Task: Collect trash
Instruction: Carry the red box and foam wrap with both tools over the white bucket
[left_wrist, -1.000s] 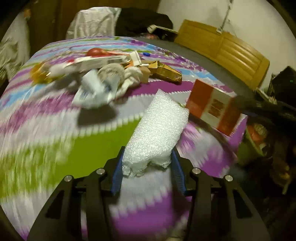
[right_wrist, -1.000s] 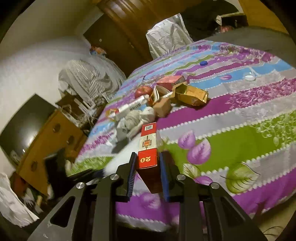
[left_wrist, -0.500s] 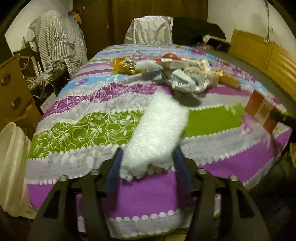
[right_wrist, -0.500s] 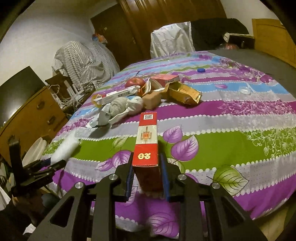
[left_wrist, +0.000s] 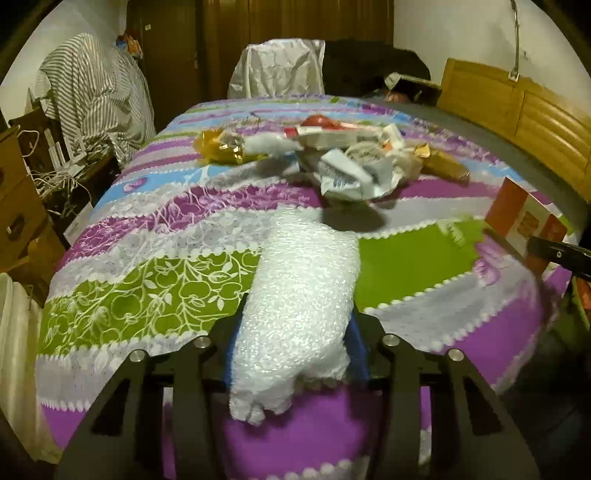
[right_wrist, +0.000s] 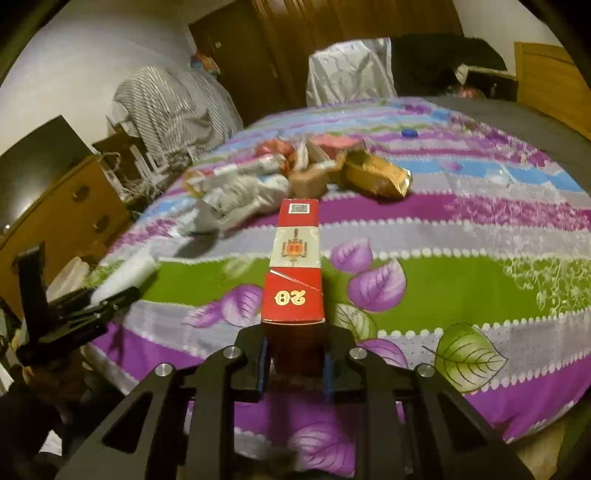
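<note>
Closing left gripper (left_wrist: 295, 339) on foam wrap (left_wrist: 303, 295) (grip reset) | right gripper (right_wrist: 293, 360) tightened on cigarette carton (right_wrist: 295, 258) | both lifted clear of bedspread (left_wrist: 147, 288), bin drop judged next

Bedspread (left_wrist: 155, 295): bands of purple, green, blue and grey-white, with white leaf and flower outlines and scalloped white edging; purple and green leaves in the right wrist view. Foam sheet (left_wrist: 299, 306): white, bubbly texture. Box (right_wrist: 293, 269): red and cream, gold emblem, gold "20". Crumpled wrapper (right_wrist: 380, 175): gold. Hanging cloth (left_wrist: 92, 88): grey-white stripes. Headboard (left_wrist: 517, 107): yellow-brown wood.
</note>
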